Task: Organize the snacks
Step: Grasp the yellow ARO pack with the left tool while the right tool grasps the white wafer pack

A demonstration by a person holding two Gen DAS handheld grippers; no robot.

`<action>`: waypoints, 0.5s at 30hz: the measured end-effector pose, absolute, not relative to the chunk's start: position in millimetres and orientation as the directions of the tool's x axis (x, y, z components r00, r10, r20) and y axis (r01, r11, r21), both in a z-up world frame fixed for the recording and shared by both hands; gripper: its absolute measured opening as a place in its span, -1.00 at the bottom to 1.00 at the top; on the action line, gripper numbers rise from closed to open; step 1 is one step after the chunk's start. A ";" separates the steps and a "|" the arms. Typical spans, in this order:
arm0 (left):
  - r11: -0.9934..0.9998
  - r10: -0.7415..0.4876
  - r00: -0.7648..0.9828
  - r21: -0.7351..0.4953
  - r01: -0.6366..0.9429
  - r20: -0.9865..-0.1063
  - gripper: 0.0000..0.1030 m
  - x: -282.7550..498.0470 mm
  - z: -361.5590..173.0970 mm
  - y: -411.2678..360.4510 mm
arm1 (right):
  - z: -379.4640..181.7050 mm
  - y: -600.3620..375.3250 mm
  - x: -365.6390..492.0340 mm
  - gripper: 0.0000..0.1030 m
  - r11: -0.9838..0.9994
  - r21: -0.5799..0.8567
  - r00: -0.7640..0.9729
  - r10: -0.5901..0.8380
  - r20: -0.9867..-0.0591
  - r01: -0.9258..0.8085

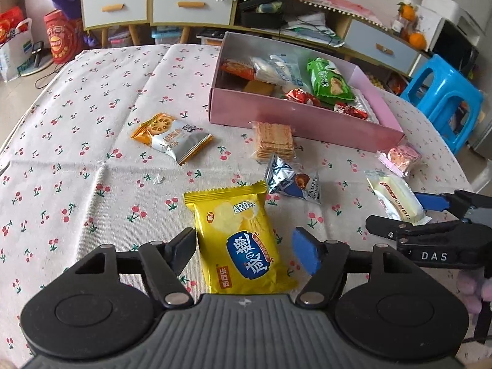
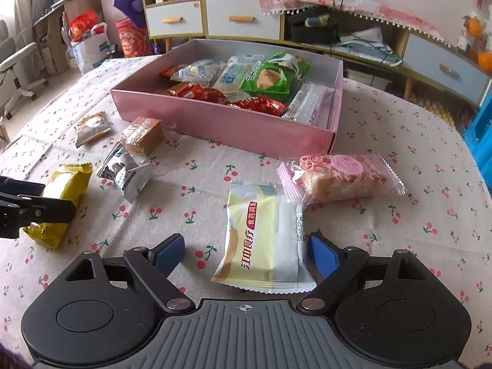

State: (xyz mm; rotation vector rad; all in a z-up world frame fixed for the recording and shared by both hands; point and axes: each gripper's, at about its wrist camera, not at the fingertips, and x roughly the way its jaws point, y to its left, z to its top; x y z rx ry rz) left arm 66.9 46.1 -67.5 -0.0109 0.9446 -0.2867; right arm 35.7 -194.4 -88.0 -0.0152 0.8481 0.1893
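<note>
A yellow chip packet (image 1: 243, 240) lies flat on the cherry-print tablecloth between the fingers of my left gripper (image 1: 246, 252), which is open; the blue right pad (image 1: 304, 255) stands clear of it. My right gripper (image 2: 246, 255) is open around a pale yellow and white packet (image 2: 261, 246) that rests on the cloth. The pink box (image 2: 230, 123) behind holds several snacks. Loose on the cloth are a pink rice-cake packet (image 2: 341, 175), a cracker stack (image 1: 275, 141), a blue-silver truffle packet (image 1: 292, 181) and an orange-white packet (image 1: 170, 136).
The two grippers sit side by side, each showing at the edge of the other's view (image 1: 430, 215) (image 2: 30, 206). A blue plastic stool (image 1: 442, 98) stands off the table's far right. Low cabinets with drawers (image 2: 243, 18) and bags on the floor (image 1: 18, 46) lie beyond the table.
</note>
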 end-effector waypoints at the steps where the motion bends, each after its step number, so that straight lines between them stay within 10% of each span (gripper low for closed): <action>1: 0.964 -0.244 0.548 -0.137 0.229 -0.800 0.29 67.8 -68.5 46.4 | -88.3 -194.2 35.4 0.73 0.983 0.063 0.650 0.160 -0.743 -0.170; 15: 0.969 -0.238 0.533 -0.162 0.186 -0.812 0.03 69.8 -68.2 53.2 | -86.2 -186.3 33.8 0.38 0.987 0.056 0.677 0.145 -0.722 -0.153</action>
